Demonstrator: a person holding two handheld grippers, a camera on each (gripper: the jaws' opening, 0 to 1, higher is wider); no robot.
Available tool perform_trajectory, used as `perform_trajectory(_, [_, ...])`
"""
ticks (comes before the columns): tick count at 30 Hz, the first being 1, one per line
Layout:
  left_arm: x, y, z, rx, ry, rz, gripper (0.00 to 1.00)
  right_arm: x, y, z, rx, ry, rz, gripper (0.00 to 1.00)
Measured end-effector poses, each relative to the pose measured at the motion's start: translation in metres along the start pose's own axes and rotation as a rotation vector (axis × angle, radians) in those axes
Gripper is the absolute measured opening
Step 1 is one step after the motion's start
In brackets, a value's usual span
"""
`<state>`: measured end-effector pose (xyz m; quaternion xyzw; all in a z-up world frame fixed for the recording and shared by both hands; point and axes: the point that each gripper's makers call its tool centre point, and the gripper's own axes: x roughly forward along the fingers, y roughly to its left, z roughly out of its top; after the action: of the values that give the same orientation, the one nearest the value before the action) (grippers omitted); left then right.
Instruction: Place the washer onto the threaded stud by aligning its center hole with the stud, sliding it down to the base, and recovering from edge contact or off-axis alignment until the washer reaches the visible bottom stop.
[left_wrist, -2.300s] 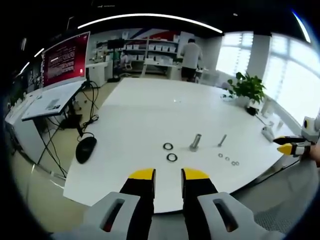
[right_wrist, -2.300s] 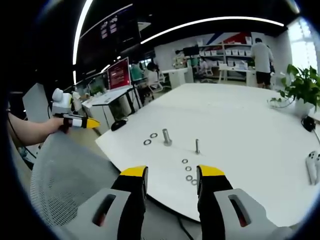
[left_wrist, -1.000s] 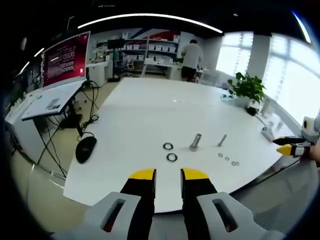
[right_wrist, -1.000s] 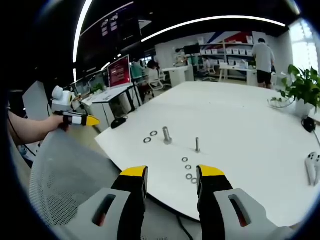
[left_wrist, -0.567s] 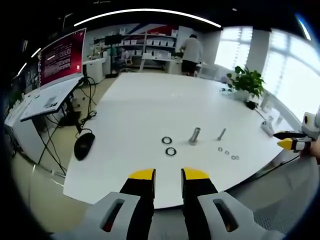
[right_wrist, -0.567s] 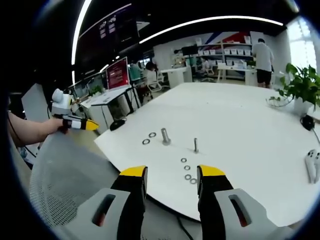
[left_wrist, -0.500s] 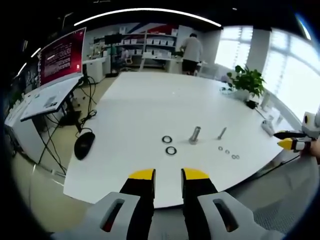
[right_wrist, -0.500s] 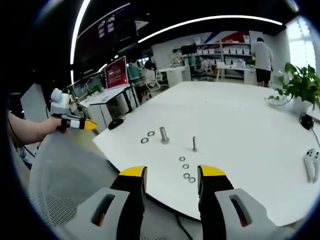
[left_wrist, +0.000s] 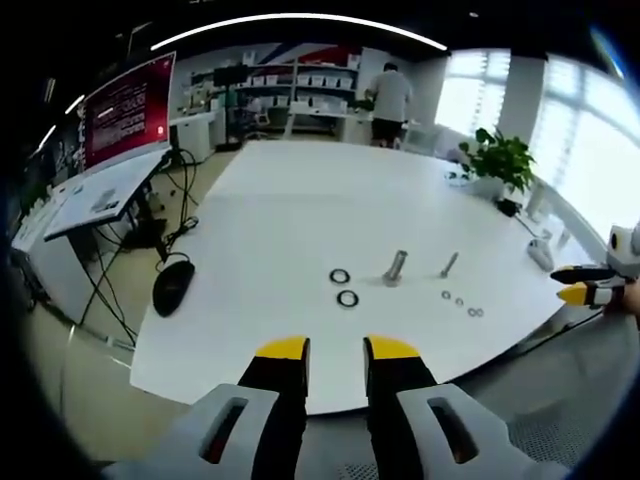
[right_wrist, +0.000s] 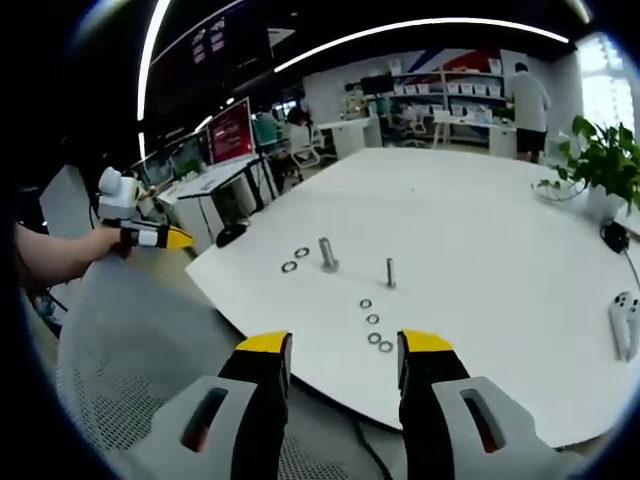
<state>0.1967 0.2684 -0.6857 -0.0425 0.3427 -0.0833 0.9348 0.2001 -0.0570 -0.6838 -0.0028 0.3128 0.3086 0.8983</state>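
On the desk (left_wrist: 290, 220) in the left gripper view, two large washers (left_wrist: 344, 287) lie just left of the thick bolt (left_wrist: 394, 268). The thin threaded stud (left_wrist: 449, 265) stands right of the bolt, with a row of small washers (left_wrist: 460, 301) before it. A potted plant (left_wrist: 494, 165) sits at the far right edge, and a computer mouse (left_wrist: 172, 284) lies off the desk's left side.

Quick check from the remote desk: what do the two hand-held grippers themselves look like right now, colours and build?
Both match: the left hand-held gripper and right hand-held gripper have black jaws with yellow tips on pale grey slotted bodies. Seen from the side, the left one shows a black-and-white body; no sleeve shows on the arm.
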Motion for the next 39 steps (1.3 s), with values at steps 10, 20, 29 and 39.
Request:
perform_trajectory(10, [0.002,-0.007,-0.002,0.038,0.029,-0.016,0.25,0.000,0.001,-0.002,-0.005,0.014,0.007,0.44])
perform_trajectory(20, [0.012,-0.004,0.011,0.100,0.103,-0.067,0.26,-0.001,-0.001,-0.002,0.002,0.009,0.002,0.44])
perform_trajectory(29, [0.047,-0.019,0.017,0.146,0.168,-0.125,0.27,-0.002,-0.003,0.001,0.020,-0.005,-0.004,0.43])
perform_trajectory(39, [0.086,-0.018,0.006,0.148,0.248,-0.132,0.27,-0.003,-0.006,0.000,0.032,-0.010,-0.015,0.43])
